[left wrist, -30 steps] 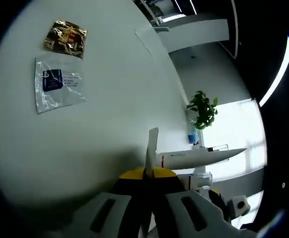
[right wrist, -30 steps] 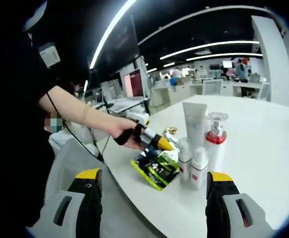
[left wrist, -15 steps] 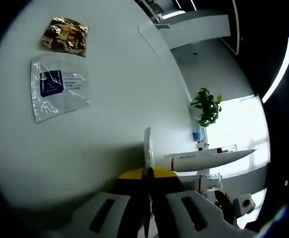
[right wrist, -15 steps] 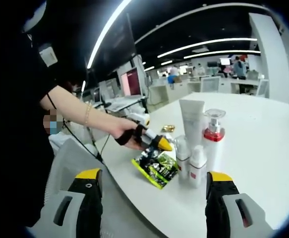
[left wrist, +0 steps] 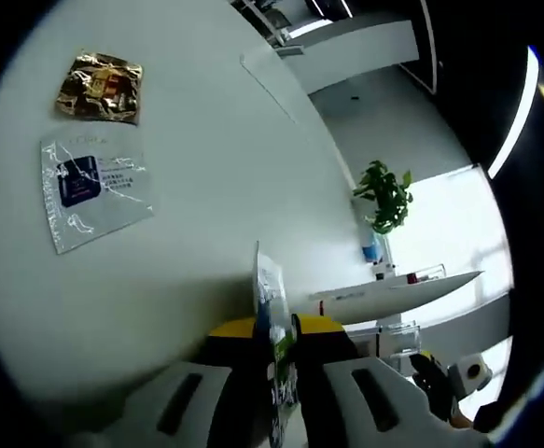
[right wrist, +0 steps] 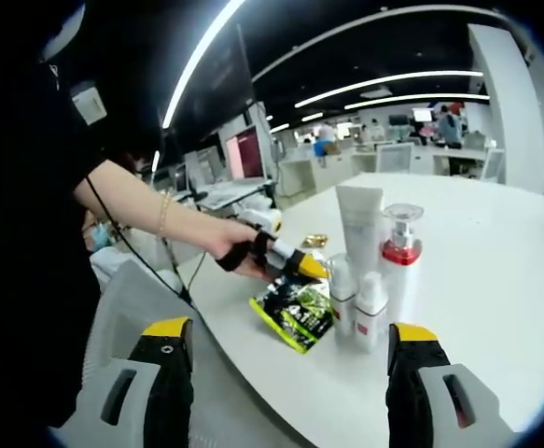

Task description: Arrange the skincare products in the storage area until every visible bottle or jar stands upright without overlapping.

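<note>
In the right gripper view, a hand holds my left gripper [right wrist: 297,265] shut on the top edge of a green and black sachet [right wrist: 295,310], whose lower end rests near the table's front edge. Right beside it stand a tall white tube [right wrist: 358,224], a pump bottle with a red collar [right wrist: 400,254] and two small white bottles [right wrist: 343,295], all upright and close together. My right gripper [right wrist: 290,329] is open, with its jaws wide apart and nothing between them. In the left gripper view, the left gripper [left wrist: 273,327] pinches the sachet [left wrist: 272,313], seen edge-on.
A clear sachet with a blue label [left wrist: 90,187] and a gold foil sachet [left wrist: 99,84] lie flat on the white table [left wrist: 206,187]. The white tube [left wrist: 393,292] juts in from the right. A potted plant [left wrist: 383,196] stands beyond. Office desks and a person's arm [right wrist: 150,215] are behind.
The left gripper has turned the sachet a little, so its printed face now shows between the jaws. The right gripper stays open and still.
</note>
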Demonstrator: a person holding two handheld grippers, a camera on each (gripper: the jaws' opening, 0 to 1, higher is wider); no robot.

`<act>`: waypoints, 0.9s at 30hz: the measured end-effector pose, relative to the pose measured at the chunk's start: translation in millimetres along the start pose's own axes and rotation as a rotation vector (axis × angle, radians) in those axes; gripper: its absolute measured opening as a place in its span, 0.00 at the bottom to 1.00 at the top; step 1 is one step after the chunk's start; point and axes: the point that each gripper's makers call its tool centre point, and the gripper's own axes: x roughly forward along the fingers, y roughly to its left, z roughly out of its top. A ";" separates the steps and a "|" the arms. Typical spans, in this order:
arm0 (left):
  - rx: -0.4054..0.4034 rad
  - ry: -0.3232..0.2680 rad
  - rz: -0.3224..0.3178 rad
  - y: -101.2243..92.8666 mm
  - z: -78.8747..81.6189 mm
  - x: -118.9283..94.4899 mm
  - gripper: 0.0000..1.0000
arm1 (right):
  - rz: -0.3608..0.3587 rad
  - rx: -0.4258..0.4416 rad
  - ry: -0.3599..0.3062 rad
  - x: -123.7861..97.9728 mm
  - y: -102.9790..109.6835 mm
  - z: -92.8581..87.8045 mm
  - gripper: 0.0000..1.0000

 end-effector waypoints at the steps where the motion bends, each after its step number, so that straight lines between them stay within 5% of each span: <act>1: 0.022 0.005 0.017 3.5 5.0 -2.8 0.10 | 0.000 0.001 0.001 0.0 0.1 -0.1 0.90; 4: 0.093 -0.011 0.072 13.2 6.8 -0.8 0.17 | -0.001 0.001 0.004 0.0 -0.1 -0.7 0.90; 10: 0.095 -0.012 0.075 8.1 18.7 -5.0 0.28 | 0.002 0.001 0.003 0.3 1.5 0.1 0.90; 21: 0.115 -0.009 0.098 -16.3 2.3 -1.2 0.53 | 0.004 -0.002 0.006 0.0 0.5 -1.0 0.89; 27: 0.110 -0.018 0.058 -32.2 -0.7 -2.6 0.69 | 0.006 -0.003 0.008 0.0 0.4 -1.4 0.89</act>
